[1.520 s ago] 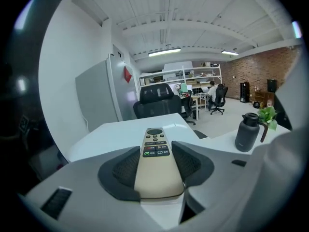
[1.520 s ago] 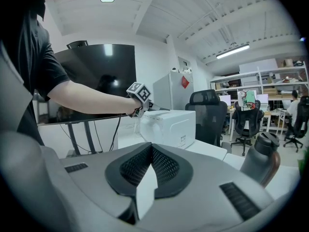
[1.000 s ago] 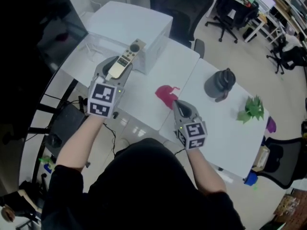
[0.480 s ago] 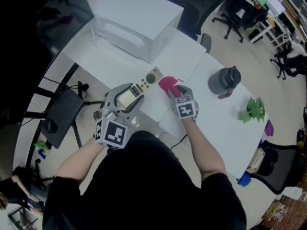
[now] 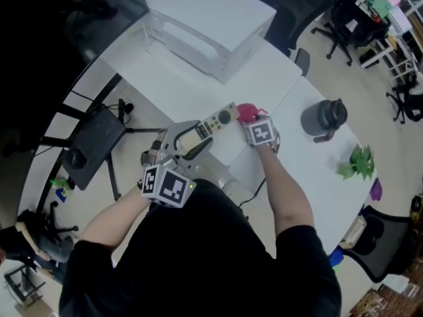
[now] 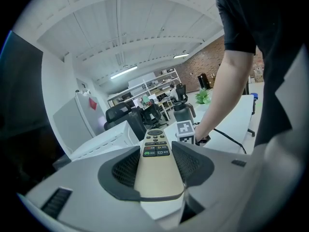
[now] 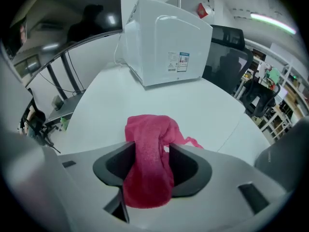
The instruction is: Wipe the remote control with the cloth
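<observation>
Head view: the left gripper (image 5: 192,138) is closed partway on the remote control (image 5: 213,124). The remote sticks out past the jaws, buttons up, over the near edge of the white table (image 5: 165,78). Just beside the remote's far end, the right gripper (image 5: 250,117) points steeply down at the pink cloth (image 5: 245,110), which lies on the table. A white box (image 5: 211,18) stands at the far side. A dark jug (image 5: 322,119) and a green plant (image 5: 357,162) are off to the right; what the jug holds cannot be seen.

Left gripper view: both pads press the remote's long edges. Beyond it are the other gripper's marker cube and a bare forearm (image 6: 227,91), then office chairs.

Right gripper view: the jaws have just been opening and stand wide. The cloth is bunched in the gap between them, resting on the table. Behind it are the box and a black chair (image 7: 227,47).
</observation>
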`<state>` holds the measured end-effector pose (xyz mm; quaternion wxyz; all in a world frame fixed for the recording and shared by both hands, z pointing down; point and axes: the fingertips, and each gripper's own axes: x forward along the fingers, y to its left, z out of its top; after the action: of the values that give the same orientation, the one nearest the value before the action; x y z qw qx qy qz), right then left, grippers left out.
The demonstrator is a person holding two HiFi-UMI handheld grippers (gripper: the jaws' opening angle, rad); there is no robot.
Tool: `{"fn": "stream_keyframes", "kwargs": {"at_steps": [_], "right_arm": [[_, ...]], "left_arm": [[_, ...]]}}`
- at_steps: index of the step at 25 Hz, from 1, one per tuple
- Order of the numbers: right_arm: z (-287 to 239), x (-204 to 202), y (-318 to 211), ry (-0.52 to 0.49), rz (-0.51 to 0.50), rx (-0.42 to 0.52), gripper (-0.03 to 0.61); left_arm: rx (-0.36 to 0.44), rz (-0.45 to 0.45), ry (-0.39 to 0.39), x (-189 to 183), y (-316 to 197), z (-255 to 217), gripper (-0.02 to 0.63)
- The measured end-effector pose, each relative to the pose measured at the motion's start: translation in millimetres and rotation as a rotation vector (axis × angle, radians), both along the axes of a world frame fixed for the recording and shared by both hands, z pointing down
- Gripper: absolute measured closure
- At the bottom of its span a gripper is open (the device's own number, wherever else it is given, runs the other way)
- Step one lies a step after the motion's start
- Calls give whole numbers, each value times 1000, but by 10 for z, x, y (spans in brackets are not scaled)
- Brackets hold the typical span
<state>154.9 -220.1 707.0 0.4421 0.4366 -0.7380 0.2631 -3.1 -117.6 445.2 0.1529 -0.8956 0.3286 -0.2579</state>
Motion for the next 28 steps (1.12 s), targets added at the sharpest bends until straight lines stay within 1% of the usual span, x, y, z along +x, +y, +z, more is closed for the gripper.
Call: {"fn": "stream_keyframes", "kwargs": {"at_steps": [2,4,5,7,9,12,16,18,19,21,22,24,26,28], "right_arm": [[-22,-83,-7,-44,-10,-9,373],[-47,-96,0,-44,-9,-7,442],[-66,-77,10,-38,0,-3,457],[-162,-39,11,-45,24,26,468],[-369,-28,-14,-77,37,98,472],[-821,0,-20,-134,40,249,474],[-1558,-67,202,-242,44,402,474],[-1994,-163,356,-276,14,487,474],[-2226,-253,442,-293,-19,530,474],[-2670,-525,629,-321,-122,605,474],[-2855,-693,727,-327,-190,634,474],[-3080,-1028,911,-315,-362,672,474],[-3148,-1304,1071,-271,-504,665,474],[-3142,-1497,1183,-223,-579,637,474]], "left_arm": [[-4,-5,-3,-17,-3,17,408],[-8,-10,-4,-31,-7,34,408],[-9,-11,-5,-34,-8,44,407],[-7,-12,-8,-42,-15,64,408],[-3,-13,-13,-46,-32,82,408],[4,-12,-20,-39,-67,102,408],[24,-19,-25,-35,-136,97,408],[31,-23,-31,-27,-180,94,408],[37,-22,-38,-21,-203,99,408],[53,-13,-55,-2,-241,106,408],[62,-8,-64,10,-253,103,408],[83,5,-79,37,-267,92,407],[105,24,-95,68,-270,84,408],[130,46,-109,100,-264,72,408]]}}
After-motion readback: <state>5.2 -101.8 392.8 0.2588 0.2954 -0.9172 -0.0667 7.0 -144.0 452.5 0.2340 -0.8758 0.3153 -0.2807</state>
